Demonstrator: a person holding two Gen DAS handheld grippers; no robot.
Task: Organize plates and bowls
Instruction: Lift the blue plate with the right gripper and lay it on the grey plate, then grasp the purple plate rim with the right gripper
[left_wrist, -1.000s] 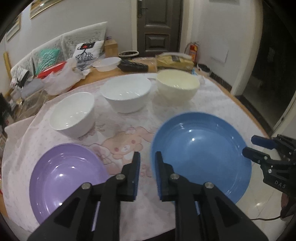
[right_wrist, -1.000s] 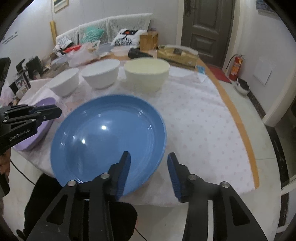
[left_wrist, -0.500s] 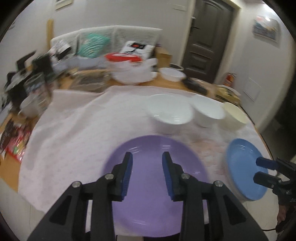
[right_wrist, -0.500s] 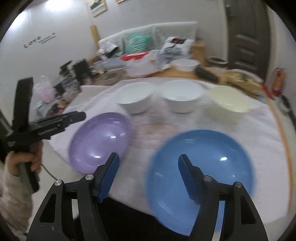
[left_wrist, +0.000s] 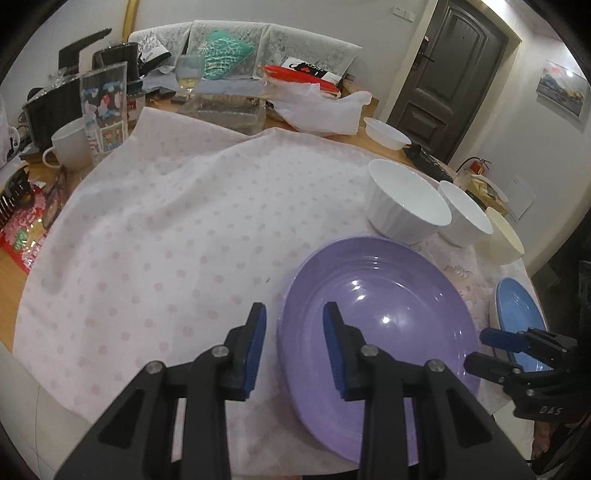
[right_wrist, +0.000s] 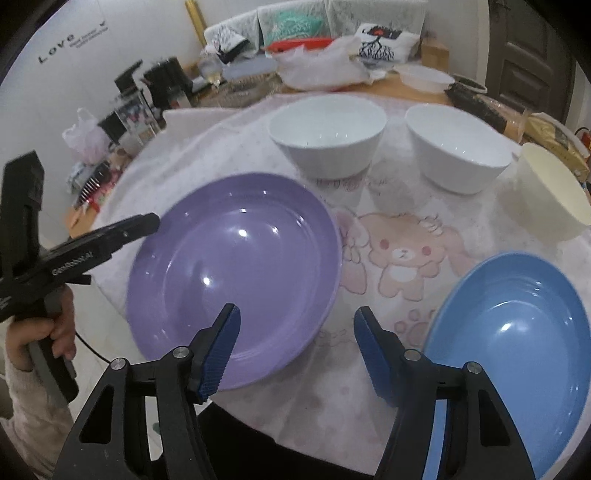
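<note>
Now the purple plate (left_wrist: 380, 317) lies flat on the dotted cloth (left_wrist: 177, 236) that covers the counter (left_wrist: 11, 295), close to the near edge. I take this plate as the landmark.

The left gripper (left_wrist: 293, 347) hovers at the plate's left rim; its jaws stand moderately apart, with one blue pad (left_wrist: 255, 347) over the cloth and the other over the plate's edge. They hold nothing. I cannot tell if the pad touches the rim.

The right gripper (right_wrist: 295, 354) is at the near right side of the plate, with its jaws wide and empty. One pad is above the plate's near rim, and the other is above the cloth between the purple plate and the blue plate (right_wrist: 513, 347).

The blue plate lies to the right of the purple plate, apart from it, also at the near edge. A pink bear print (right_wrist: 402, 254) on the cloth shows between them.

Behind the purple plate stands a ribbed white bowl (right_wrist: 327, 140), just beside its far rim. Further right is a second white bowl (right_wrist: 458, 155), and then a cream bowl (right_wrist: 550, 188). All three are upright and in one row.

Far behind the plate, past the cloth, the counter carries a white mug (left_wrist: 72, 147), a plastic bag (left_wrist: 321, 110) and a shallow white dish (left_wrist: 386, 133).
</note>
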